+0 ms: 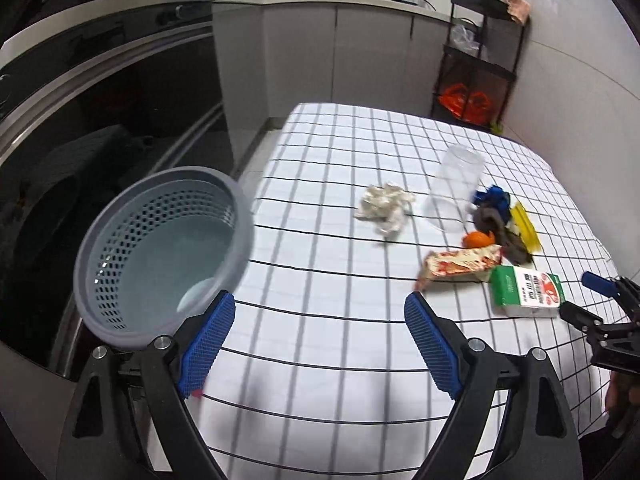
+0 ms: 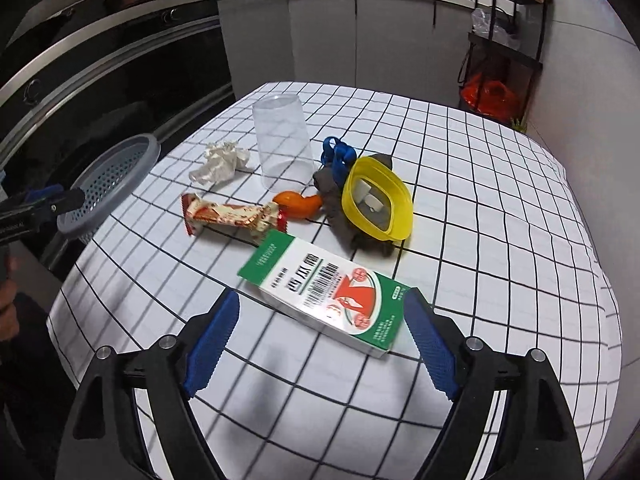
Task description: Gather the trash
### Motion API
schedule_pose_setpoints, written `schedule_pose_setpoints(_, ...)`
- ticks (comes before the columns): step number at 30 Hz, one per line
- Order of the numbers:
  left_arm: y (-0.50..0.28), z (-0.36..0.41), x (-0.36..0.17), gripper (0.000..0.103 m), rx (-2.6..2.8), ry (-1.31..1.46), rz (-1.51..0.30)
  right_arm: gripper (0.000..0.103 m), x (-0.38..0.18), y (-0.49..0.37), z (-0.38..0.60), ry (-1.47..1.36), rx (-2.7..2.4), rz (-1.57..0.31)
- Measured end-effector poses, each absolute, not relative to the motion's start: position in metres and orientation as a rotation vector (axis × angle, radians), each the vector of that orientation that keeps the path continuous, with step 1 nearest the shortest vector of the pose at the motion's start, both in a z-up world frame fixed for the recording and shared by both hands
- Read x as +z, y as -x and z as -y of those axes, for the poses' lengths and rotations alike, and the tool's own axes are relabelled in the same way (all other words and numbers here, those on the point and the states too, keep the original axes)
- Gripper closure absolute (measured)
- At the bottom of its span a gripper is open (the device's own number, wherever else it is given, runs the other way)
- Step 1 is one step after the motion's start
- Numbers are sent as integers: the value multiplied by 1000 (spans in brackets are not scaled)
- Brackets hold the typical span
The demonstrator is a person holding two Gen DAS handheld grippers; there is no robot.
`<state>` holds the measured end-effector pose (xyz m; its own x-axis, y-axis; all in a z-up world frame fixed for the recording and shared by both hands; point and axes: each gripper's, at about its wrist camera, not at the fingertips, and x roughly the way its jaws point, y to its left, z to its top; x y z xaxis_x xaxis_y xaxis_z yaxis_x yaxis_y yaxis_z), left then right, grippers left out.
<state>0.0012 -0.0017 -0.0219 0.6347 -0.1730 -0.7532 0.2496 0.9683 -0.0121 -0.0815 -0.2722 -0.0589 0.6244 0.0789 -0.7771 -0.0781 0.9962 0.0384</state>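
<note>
A table (image 2: 500, 216) under a white cloth ruled with a black grid fills most of both views; dark kitchen units and pale cabinets stand behind it, and a black shelf rack (image 2: 504, 40) with an orange bag sits by the far wall. A grey perforated basket (image 1: 160, 252) hangs at the table's left edge, its rim just beside the cloth, nothing showing inside it.

The left gripper (image 1: 320, 324) hovers over the near left part of the cloth, its blue-padded jaws spread wide with only bare cloth between them; the basket's rim lies just beyond its left finger. The right gripper (image 2: 324, 330) hovers over the near middle, jaws likewise spread wide and gripping nothing; the green and white carton (image 2: 324, 292) lies flat between and just ahead of its fingers, not pinched.

The trash sits in a loose cluster past the carton, well apart from the basket; a clear plastic cup (image 2: 282, 140) stands mouth down toward the far side; a yellow tub (image 2: 378, 196) lies tilted on a dark brownish cloth (image 2: 352, 228); a red and white snack wrapper (image 2: 232, 216) lies flat to the left of the carton; a crumpled white tissue (image 2: 222, 162) rests beside the cup; an orange peel (image 2: 298, 202) touches the wrapper's end; a small blue object (image 2: 338, 154) lies behind the tub, its kind unclear.
</note>
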Motion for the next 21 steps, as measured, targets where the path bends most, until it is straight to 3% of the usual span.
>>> schedule_pose_setpoints(21, 2, 49, -48, 18, -266, -127, -926, 19, -88, 40, 279, 210, 367, -985)
